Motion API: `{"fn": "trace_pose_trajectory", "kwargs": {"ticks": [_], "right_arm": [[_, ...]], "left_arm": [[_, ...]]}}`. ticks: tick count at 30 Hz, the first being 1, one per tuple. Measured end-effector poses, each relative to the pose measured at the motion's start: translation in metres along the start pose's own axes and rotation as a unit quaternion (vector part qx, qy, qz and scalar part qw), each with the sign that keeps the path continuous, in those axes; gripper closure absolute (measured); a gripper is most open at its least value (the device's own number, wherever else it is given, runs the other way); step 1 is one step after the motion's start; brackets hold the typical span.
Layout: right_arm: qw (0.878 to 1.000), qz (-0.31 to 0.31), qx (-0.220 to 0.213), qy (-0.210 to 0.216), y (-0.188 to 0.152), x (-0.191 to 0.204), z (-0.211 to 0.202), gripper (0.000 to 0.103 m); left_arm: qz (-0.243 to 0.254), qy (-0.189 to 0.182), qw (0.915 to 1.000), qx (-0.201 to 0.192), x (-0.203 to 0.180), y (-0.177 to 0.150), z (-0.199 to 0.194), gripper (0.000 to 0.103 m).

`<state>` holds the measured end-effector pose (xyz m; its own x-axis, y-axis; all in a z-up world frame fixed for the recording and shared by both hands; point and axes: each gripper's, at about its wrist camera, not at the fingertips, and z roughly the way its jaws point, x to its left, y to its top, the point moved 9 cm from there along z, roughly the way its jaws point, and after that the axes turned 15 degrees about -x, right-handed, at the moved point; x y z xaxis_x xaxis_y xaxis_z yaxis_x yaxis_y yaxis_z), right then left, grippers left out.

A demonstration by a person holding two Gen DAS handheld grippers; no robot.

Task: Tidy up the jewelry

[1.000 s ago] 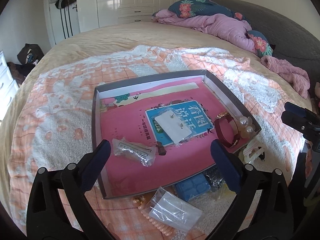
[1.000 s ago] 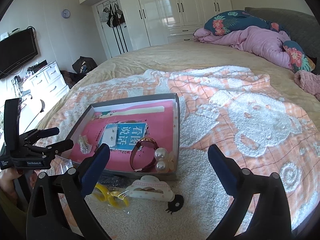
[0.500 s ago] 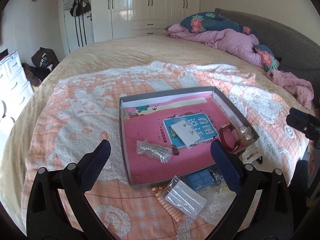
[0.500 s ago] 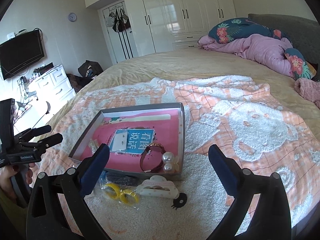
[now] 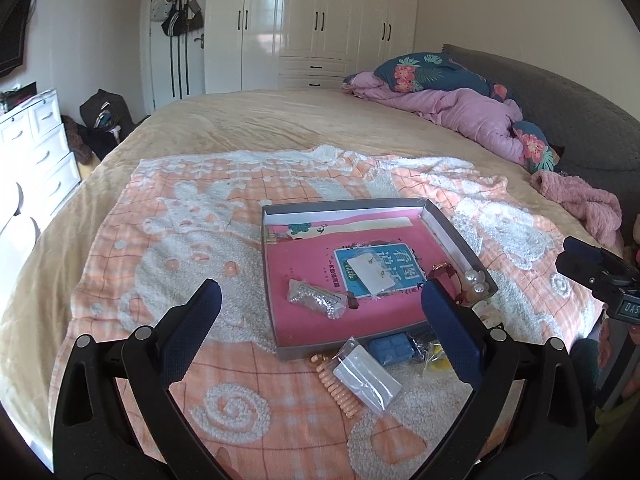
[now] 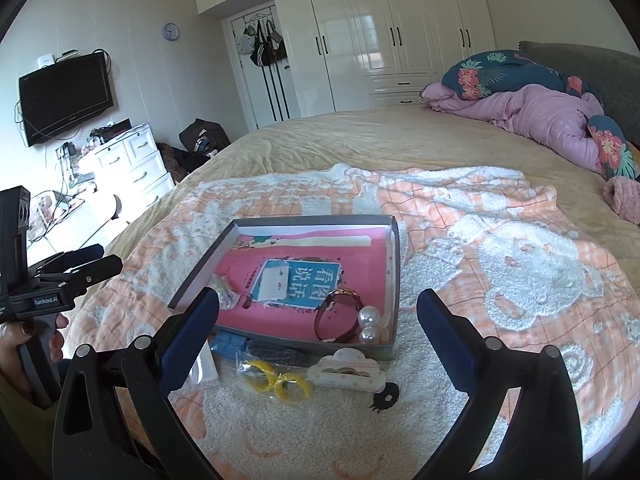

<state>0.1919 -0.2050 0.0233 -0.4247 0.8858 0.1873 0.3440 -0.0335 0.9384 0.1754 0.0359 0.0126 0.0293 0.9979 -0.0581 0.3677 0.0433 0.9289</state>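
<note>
in the left wrist view, the left gripper [image 5: 316,312] is held above the orange and white blanket [image 5: 180,240], its jaws spread wide and nothing between them. the shallow grey box [image 5: 460,236] is seen ahead and a little to the right. inside it a silver chain in a clear bag [image 5: 316,298], a white earring card [image 5: 370,272], a dark red watch [image 5: 444,274] and two large pearls [image 5: 474,282] are found. outside the near wall of the box, a small clear bag [image 5: 366,374] is laid over an orange coil hair tie [image 5: 336,384], with a blue clip [image 5: 390,348] just beside. the long axis of the clear bag runs from near right to far left, so it lies slantwise to the line of the jaws. the right gripper [image 5: 600,276] is seen at the right edge.

in the right wrist view, the right gripper [image 6: 318,312] is also spread wide and empty. just before it, outside the box, yellow hoop earrings in a bag [image 6: 278,380] and a white cloud-shaped hair clip [image 6: 348,370] are placed side by side. the long axis of the clip runs left to right, across the view. the left gripper [image 6: 76,268] is seen at the far left, held by a hand [image 6: 24,340].

it is judged that the loose pieces must yet be brought into the box; the clip and the hoops are nearer to the right gripper, the clear bag and the hair tie nearer to the left one.
</note>
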Motion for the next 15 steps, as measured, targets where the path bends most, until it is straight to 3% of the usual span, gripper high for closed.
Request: {"fn": "trace_pose_trajectory", "kwargs": {"ticks": [15], "right_arm": [[0.999,-0.012,0.021,0.025,-0.02,0.017,-0.005,0.004]], "left_arm": [[0.005,0.003,0.9996,0.027,-0.005,-0.026,-0.017,0.009]]}}
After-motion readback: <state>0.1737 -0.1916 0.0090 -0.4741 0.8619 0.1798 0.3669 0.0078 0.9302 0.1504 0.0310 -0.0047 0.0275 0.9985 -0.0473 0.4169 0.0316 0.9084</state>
